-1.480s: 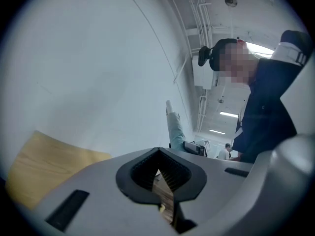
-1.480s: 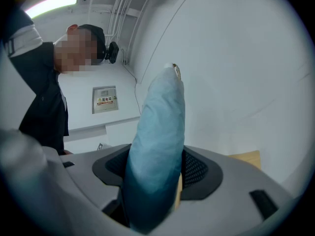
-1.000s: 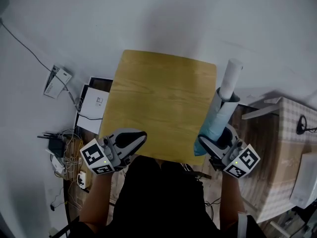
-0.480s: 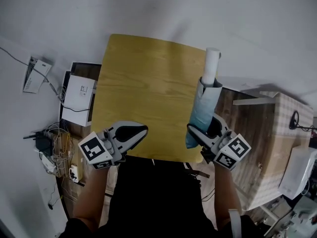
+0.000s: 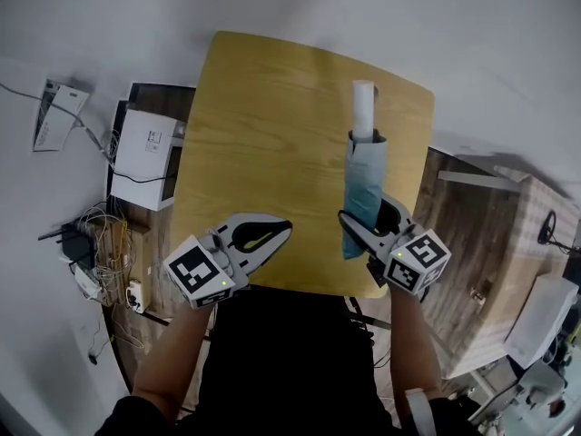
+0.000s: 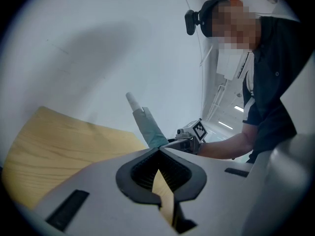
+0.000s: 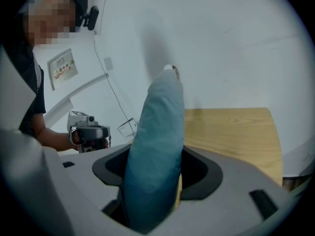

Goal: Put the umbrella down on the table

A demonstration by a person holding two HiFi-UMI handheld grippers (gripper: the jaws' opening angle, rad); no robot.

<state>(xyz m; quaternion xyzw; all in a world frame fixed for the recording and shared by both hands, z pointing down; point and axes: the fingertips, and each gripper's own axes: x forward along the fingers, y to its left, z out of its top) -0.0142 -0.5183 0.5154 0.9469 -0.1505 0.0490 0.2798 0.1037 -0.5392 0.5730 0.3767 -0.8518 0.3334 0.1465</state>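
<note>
Wooden table beneath you. Your right gripper clamps the folded blue umbrella, white handle toward 12 o'clock. Your left gripper, 6 o'clock edge: jaws together, empty.

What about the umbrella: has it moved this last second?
Yes. The umbrella, in the right tongs, moved left from the right edge of the table to over its top.

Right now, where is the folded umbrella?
In the head view, the umbrella is clamped in the right gripper, over the right part of the wooden table, its white handle pointing toward the far edge.
</note>
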